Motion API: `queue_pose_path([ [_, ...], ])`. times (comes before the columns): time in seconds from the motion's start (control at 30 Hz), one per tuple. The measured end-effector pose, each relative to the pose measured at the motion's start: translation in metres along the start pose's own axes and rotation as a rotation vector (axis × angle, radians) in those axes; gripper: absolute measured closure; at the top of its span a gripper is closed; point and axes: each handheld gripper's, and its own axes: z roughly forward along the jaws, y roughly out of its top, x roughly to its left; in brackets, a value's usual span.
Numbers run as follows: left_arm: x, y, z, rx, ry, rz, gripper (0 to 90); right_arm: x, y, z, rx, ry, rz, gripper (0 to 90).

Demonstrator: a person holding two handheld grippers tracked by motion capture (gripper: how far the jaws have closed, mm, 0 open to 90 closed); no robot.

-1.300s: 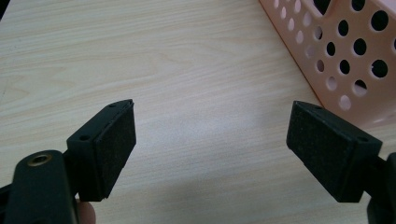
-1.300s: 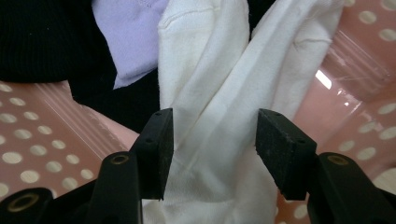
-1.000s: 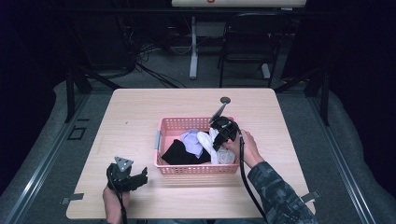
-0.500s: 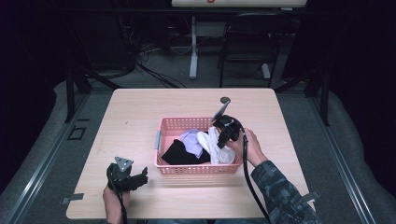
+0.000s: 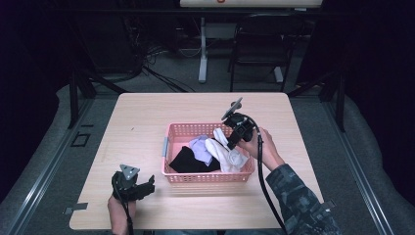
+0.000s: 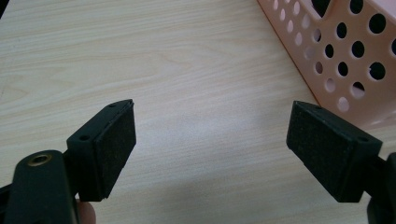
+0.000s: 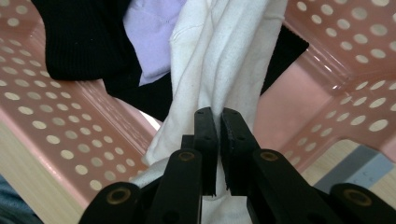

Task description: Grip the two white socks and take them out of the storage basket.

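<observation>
A pink perforated basket [image 5: 210, 177] stands mid-table and holds a white cloth [image 5: 222, 149], a lilac cloth [image 5: 200, 146] and a black cloth [image 5: 188, 160]. My right gripper [image 5: 229, 142] hangs over the basket's right end, shut on a fold of the white cloth [image 7: 224, 60], which stretches up from the pile to the pinched pads of that gripper [image 7: 219, 116]. Behind it lie the black cloth [image 7: 79, 42] and the lilac cloth [image 7: 149, 28]. My left gripper [image 5: 149, 184] rests near the table's front left corner. It [image 6: 210, 144] stands open over bare wood, beside the basket [image 6: 336, 51].
The light wooden table [image 5: 147, 127] has bare room to the left of and behind the basket. Beyond its far edge the dark floor holds cables, a white stand [image 5: 202, 54] and a chair [image 5: 257, 54]. A person's camouflage sleeve [image 5: 298, 205] comes in at the bottom right.
My right gripper has closed on the white cloth and risen a little, drawing the cloth up out of the pile. The left gripper has stayed where it was.
</observation>
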Motion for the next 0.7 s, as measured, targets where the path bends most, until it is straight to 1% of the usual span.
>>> queue_pose_path([
  [0.03, 0.000, 0.000, 0.000, 0.000, 0.000, 0.001, 15.9, 0.000, 0.003, -0.005, 0.021, -0.001, -0.018, 85.9],
  [0.07, 0.000, 0.000, 0.000, 0.000, 0.000, 0.001, 15.9, 0.000, 0.003, -0.005, 0.021, -0.001, -0.018, 85.9],
  [0.1, 0.000, 0.000, 0.000, 0.000, -0.001, 0.001, 15.9, 0.001, 0.004, -0.008, 0.028, -0.013, -0.014, 85.8],
  [0.13, 0.000, 0.000, 0.000, 0.000, -0.001, 0.002, 15.9, 0.002, 0.006, -0.013, 0.018, -0.009, -0.024, 85.9],
  [0.23, 0.000, 0.000, 0.000, 0.000, -0.001, 0.001, 15.9, 0.003, 0.008, -0.019, 0.019, -0.002, -0.020, 85.9],
  [0.27, 0.000, 0.000, 0.000, 0.000, -0.001, 0.000, 15.9, 0.004, 0.011, -0.025, 0.020, -0.016, -0.038, 85.8],
  [0.37, 0.000, 0.000, 0.000, 0.000, -0.002, 0.001, 15.9, 0.006, 0.013, -0.029, 0.009, -0.017, -0.039, 85.8],
  [0.4, 0.000, 0.000, 0.000, 0.000, -0.002, 0.002, 15.9, 0.007, 0.015, -0.034, 0.015, -0.021, -0.045, 85.8],
  [0.47, 0.000, 0.000, 0.000, 0.000, -0.002, 0.000, 15.9, 0.008, 0.016, -0.037, 0.022, -0.027, -0.052, 85.8],
  [0.6, 0.000, 0.000, 0.000, 0.000, -0.003, 0.001, 15.9, 0.010, 0.018, -0.042, 0.017, -0.024, -0.053, 85.8],
  [0.7, 0.000, 0.000, 0.000, -0.002, -0.003, -0.001, 15.9, 0.009, 0.018, -0.047, 0.021, -0.032, -0.060, 85.8],
])
